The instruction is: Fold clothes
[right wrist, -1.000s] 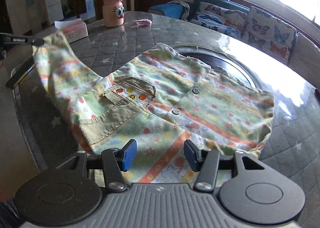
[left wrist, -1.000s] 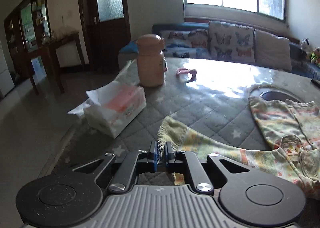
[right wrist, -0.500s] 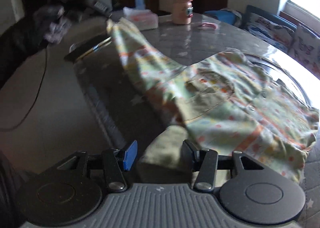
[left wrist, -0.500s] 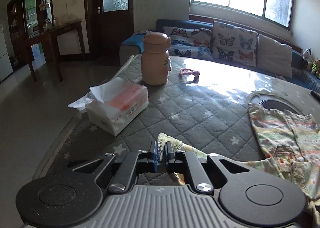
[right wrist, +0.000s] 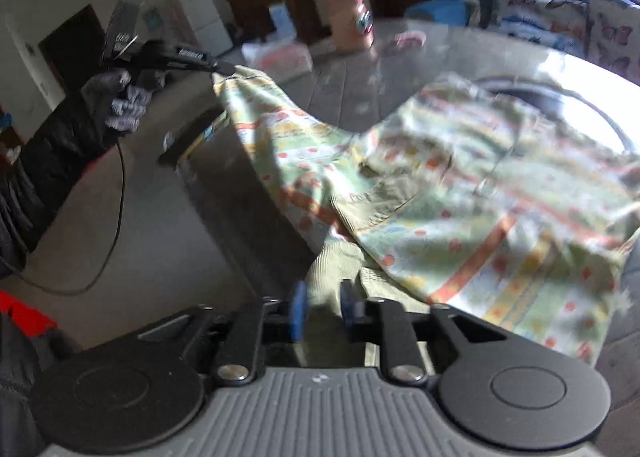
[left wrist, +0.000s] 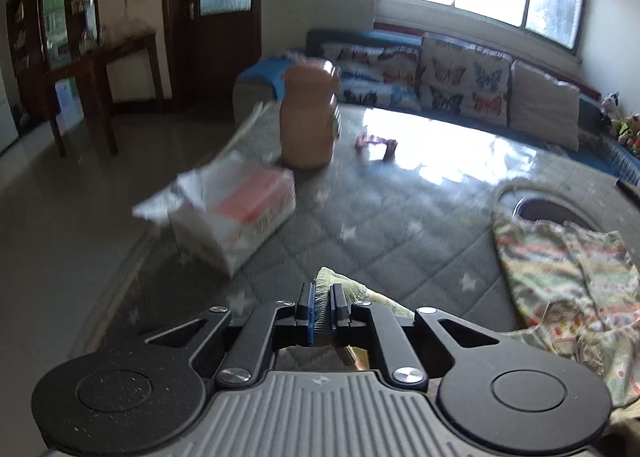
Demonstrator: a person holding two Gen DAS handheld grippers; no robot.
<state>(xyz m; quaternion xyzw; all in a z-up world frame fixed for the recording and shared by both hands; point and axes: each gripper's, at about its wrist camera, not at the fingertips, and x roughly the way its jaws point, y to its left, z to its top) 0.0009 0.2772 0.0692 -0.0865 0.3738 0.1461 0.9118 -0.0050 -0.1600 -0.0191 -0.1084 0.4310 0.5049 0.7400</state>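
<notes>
Two grippers: both grip one printed garment (right wrist: 460,185), which is spread over a quilted grey surface (left wrist: 400,225) and lifted at its near side
Left gripper (left wrist: 320,311): jaws nearly closed, pinching a frayed cuff of the garment; in the right wrist view it shows at upper left, held by a gloved hand (right wrist: 120,101), with the sleeve hanging from its tip
Tissue box (left wrist: 236,213): white and orange, on the surface left of centre, blurred
Jar (left wrist: 310,117): tan, upright, just behind the tissue box, with googly eyes seen from the right wrist view
Pink item (left wrist: 376,143): small, lying right of the jar, too blurred to tell what it is
Right gripper (right wrist: 323,311): jaws have just been closing and now press on a bunched corduroy hem of the garment
Garment body: lies flat on the surface to the right, partly over a round inset
Sofa (left wrist: 460,77): with butterfly cushions, beyond the surface under a window
</notes>
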